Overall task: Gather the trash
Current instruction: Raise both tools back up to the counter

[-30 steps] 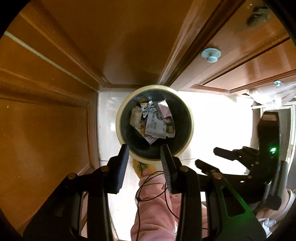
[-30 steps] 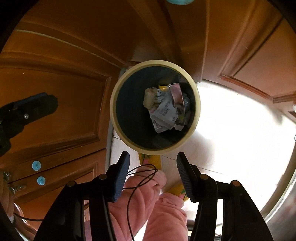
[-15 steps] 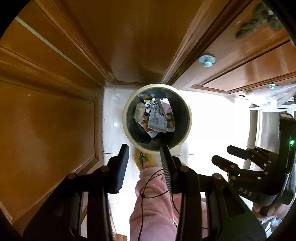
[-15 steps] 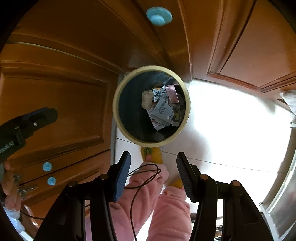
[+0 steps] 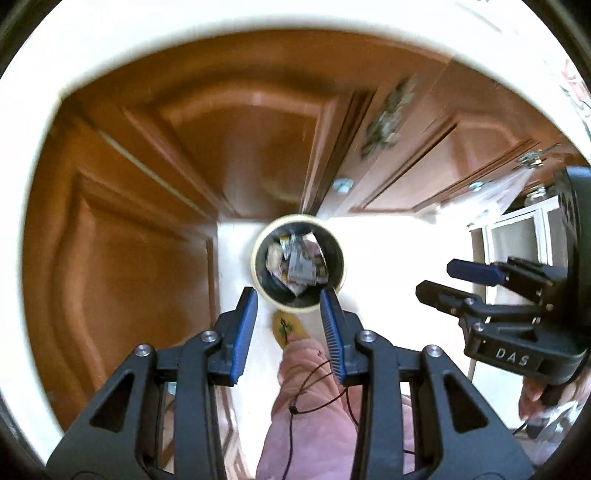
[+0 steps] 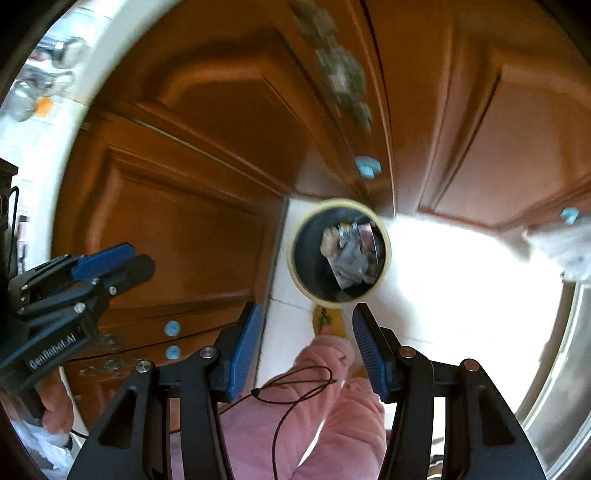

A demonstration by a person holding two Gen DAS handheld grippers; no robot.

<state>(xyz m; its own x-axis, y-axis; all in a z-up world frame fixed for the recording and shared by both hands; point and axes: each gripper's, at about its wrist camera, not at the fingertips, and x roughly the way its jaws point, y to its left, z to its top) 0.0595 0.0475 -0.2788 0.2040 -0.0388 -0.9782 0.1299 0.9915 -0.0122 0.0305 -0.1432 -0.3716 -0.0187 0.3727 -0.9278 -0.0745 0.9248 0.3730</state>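
A round trash bin with a cream rim (image 5: 258, 243) stands on the white floor far below both grippers; it also shows in the right wrist view (image 6: 295, 236). Crumpled paper and wrappers (image 5: 299, 264) lie inside it, seen too in the right wrist view (image 6: 349, 254). My left gripper (image 5: 290, 302) is open and empty, high above the bin. My right gripper (image 6: 306, 317) is open and empty, also high above it. Each gripper shows in the other's view: the right one (image 5: 454, 280) at the right, the left one (image 6: 114, 262) at the left.
Brown wooden cabinet doors (image 5: 122, 258) with pale blue knobs (image 6: 367, 166) stand around the bin. A white countertop edge (image 5: 221, 18) curves across the top. The person's pink trouser leg (image 5: 314, 406) and yellow slipper (image 5: 286, 326) are below the grippers.
Both grippers have risen well above the bin, which looks much smaller now. The countertop edge has come into view. Both stay open and empty.
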